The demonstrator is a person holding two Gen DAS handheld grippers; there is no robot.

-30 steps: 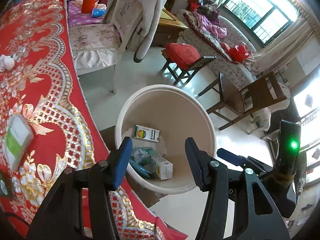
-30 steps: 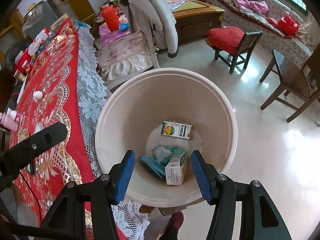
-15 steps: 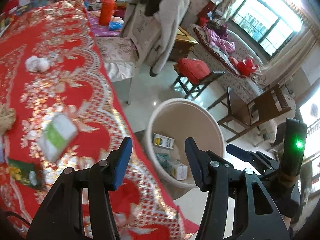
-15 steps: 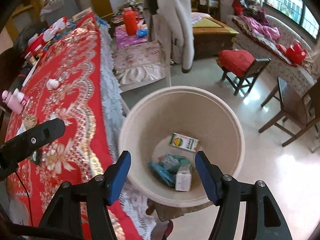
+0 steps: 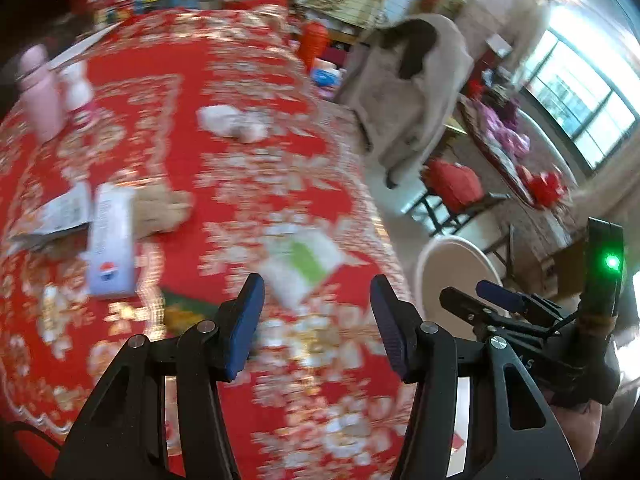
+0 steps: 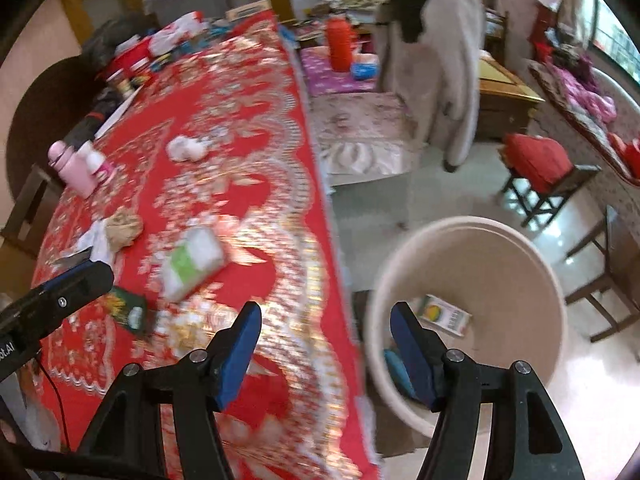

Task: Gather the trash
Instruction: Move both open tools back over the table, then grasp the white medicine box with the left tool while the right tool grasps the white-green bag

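A cluttered living room: a table under a red-and-gold tablecloth (image 6: 248, 152) fills the left of both views, with a tiled floor, chairs and a window beyond. Listed near to far.

Nearest, the left gripper (image 5: 316, 320) hangs above the near part of the cloth, jaws spread wide and empty; its view is blurred. The right gripper (image 6: 326, 336) sits over the table's edge, one finger above the cloth and the other above the bin, also wide apart and holding nothing.

Just beside the table on the floor stands the cream waste bin (image 6: 516, 256). It already holds a small printed box (image 6: 442, 315) and something blue (image 6: 398, 368), so part of the collecting appears done.

Still on the cloth, nearest first: a dark green wrapper (image 6: 130, 312), a white-and-green packet (image 5: 302, 262) just ahead of the left gripper, a white carton (image 5: 110, 240) lying beside a torn paper sheet (image 5: 56, 216), a crumpled brown wad (image 6: 124, 226), and further off a crumpled white tissue (image 6: 186, 148). By this count, several pieces remain to be picked up.

A pink bottle (image 6: 72, 168) and a small white-and-pink bottle (image 6: 94, 160) stand upright at the table's left edge; whether they count as trash cannot be told. Farthest, a grey coat (image 6: 432, 64) is draped over a chair.
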